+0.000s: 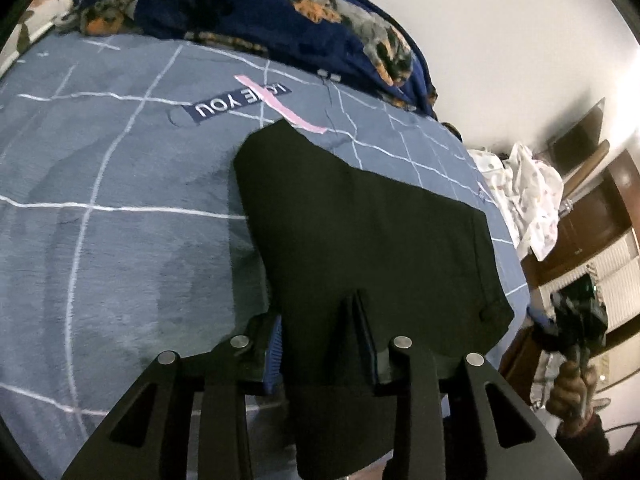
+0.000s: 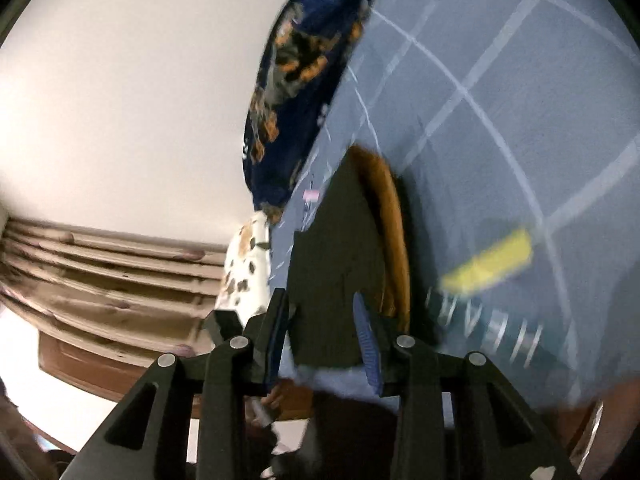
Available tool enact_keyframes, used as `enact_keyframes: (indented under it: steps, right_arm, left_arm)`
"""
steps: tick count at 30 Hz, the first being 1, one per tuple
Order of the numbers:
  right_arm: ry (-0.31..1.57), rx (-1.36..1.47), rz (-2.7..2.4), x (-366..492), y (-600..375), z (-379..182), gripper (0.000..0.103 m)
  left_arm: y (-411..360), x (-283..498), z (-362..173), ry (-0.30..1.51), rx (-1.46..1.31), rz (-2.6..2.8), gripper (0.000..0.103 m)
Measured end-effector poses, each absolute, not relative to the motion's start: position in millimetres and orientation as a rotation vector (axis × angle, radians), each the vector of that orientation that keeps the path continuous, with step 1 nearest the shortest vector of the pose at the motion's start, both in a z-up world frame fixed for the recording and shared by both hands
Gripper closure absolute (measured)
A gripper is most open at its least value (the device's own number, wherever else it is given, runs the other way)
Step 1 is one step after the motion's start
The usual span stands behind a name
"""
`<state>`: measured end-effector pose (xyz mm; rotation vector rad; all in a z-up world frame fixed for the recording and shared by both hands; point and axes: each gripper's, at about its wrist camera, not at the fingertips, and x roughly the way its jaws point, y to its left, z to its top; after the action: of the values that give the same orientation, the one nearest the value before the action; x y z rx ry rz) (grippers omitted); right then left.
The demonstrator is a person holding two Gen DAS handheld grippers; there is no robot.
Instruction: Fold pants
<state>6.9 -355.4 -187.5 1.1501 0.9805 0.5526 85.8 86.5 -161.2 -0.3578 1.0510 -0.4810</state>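
A: Where were the pants [image 1: 360,232] at that point?

B: Spread dark across the blue checked bedspread [image 1: 120,200], one end reaching up toward the "YOU" lettering [image 1: 224,106], the near end gathered up into the left claw [image 1: 320,344].

A: So that claw had them?

B: It looked so. The jaws stood only partly apart with black cloth filling the gap and hanging below. The right claw [image 2: 322,332] was much the same: narrow gap, dark fabric between the blue pads [image 2: 366,344], though that view was blurred, so I'd not swear how firm the hold was.

A: And doing the fold well?

B: I'd judge both claws needed to carry their edge at the same height and pace, so the cloth stayed taut between them and the fold line came out straight. Keeping clear of the patterned blanket [image 1: 280,4] at the head of the bed mattered too. Lay the edge down flat before letting go.
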Motion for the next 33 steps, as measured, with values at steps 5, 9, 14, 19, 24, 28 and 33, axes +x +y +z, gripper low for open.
enact_keyframes:
  steps: [5,9,14,19,24,28,33]
  right_arm:
    - [1.011,1.166,0.494,12.8,-353.6,-208.4,0.070]
    - [1.011,1.135,0.473,22.6,-352.8,-207.0,0.070]
    - [1.051,1.013,0.466,32.8,-337.8,-197.3,0.087]
    - [1.047,0.983,0.466,32.3,-332.8,-192.2,0.095]
    - [0.982,1.029,0.498,18.9,-338.1,-173.6,0.096]
    - [1.061,1.081,0.424,9.3,-348.1,-209.4,0.099]
    - [1.063,1.123,0.428,7.9,-353.9,-221.1,0.098]
  left_arm:
    - [89.3,83.8,-159.1,1.051,-0.368,-0.473,0.064]
    - [94.4,82.1,-156.0,1.041,-0.375,-0.466,0.063]
    - [98.5,81.5,-156.4,1.027,-0.392,-0.448,0.050]
    - [104.6,83.2,-158.8,1.031,-0.419,-0.429,0.050]
    - [107.3,81.0,-149.5,0.991,-0.416,-0.431,0.049]
    - [100.5,80.5,-152.2,1.007,-0.387,-0.439,0.046]
    - [91.9,78.3,-157.8,1.039,-0.355,-0.447,0.046]
